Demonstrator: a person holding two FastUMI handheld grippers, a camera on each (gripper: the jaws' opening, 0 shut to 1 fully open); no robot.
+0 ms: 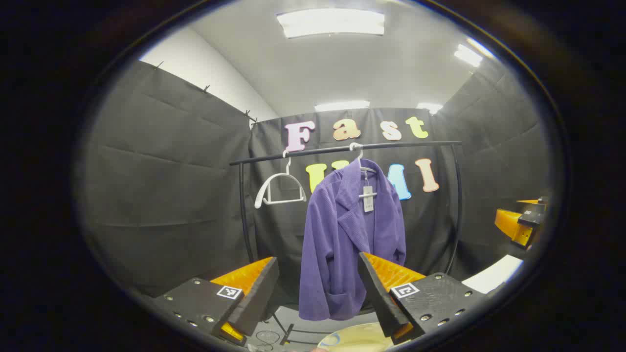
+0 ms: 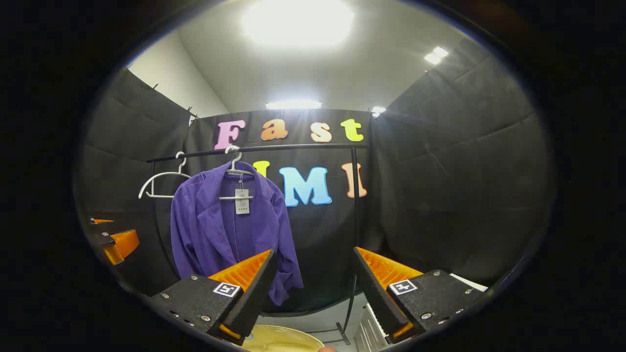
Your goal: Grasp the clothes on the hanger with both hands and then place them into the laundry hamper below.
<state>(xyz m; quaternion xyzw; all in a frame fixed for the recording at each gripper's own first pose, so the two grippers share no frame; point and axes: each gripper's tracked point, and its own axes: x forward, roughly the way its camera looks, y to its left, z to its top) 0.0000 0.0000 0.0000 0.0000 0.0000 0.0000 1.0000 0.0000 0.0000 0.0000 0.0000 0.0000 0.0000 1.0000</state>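
A purple jacket (image 1: 349, 239) hangs on a white hanger (image 1: 362, 168) from a black clothes rail (image 1: 342, 148), with a paper tag at its collar. My left gripper (image 1: 317, 298) stands open in front of it, some way off, with nothing between its fingers. In the right gripper view the same purple jacket (image 2: 222, 230) hangs to the left, and my right gripper (image 2: 313, 288) is open and apart from it. The rim of a pale round hamper (image 1: 357, 338) shows below the jacket; the hamper (image 2: 281, 340) also shows at the bottom of the right gripper view.
An empty white hanger (image 1: 279, 188) hangs on the rail to the left of the jacket. The rail's black upright posts (image 1: 458, 205) stand at both ends. The other gripper (image 1: 521, 222) shows at the far right. A white slatted object (image 2: 369, 327) lies on the floor.
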